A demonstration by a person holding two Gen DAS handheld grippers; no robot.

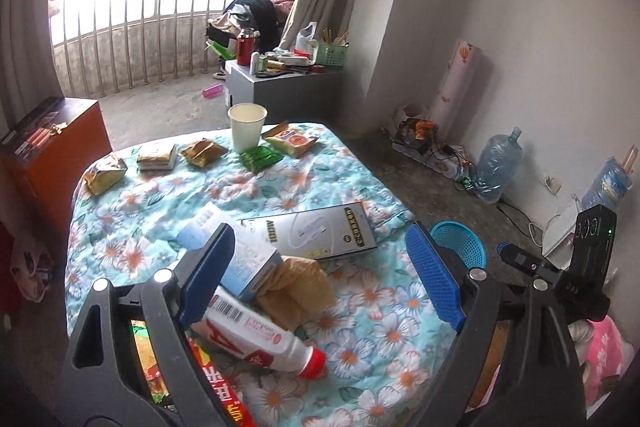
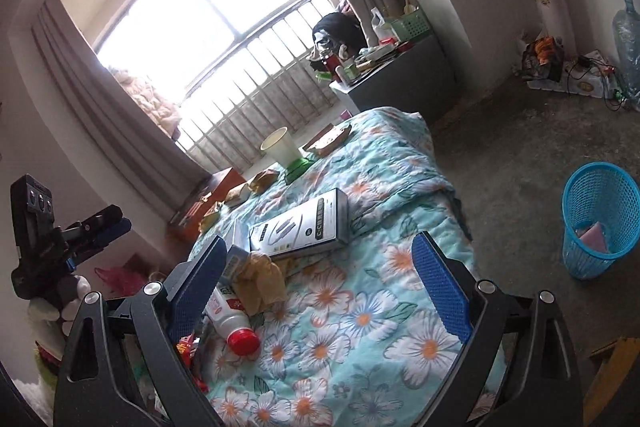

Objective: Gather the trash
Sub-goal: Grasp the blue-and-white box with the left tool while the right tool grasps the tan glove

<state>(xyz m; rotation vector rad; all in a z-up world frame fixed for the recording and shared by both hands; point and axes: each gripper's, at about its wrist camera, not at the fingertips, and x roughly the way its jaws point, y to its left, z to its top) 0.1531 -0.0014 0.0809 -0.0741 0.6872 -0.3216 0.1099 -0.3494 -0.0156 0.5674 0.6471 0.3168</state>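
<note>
Blue-padded fingers (image 1: pixel 224 267) of both grippers spread wide, empty, above floral quilt (image 1: pixel 372 347); white bottle (image 1: pixel 256 339) below.

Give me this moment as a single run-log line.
left hand-held gripper: open, empty | right hand-held gripper: open, empty | white bottle: on bed | blue basket: on floor
</note>
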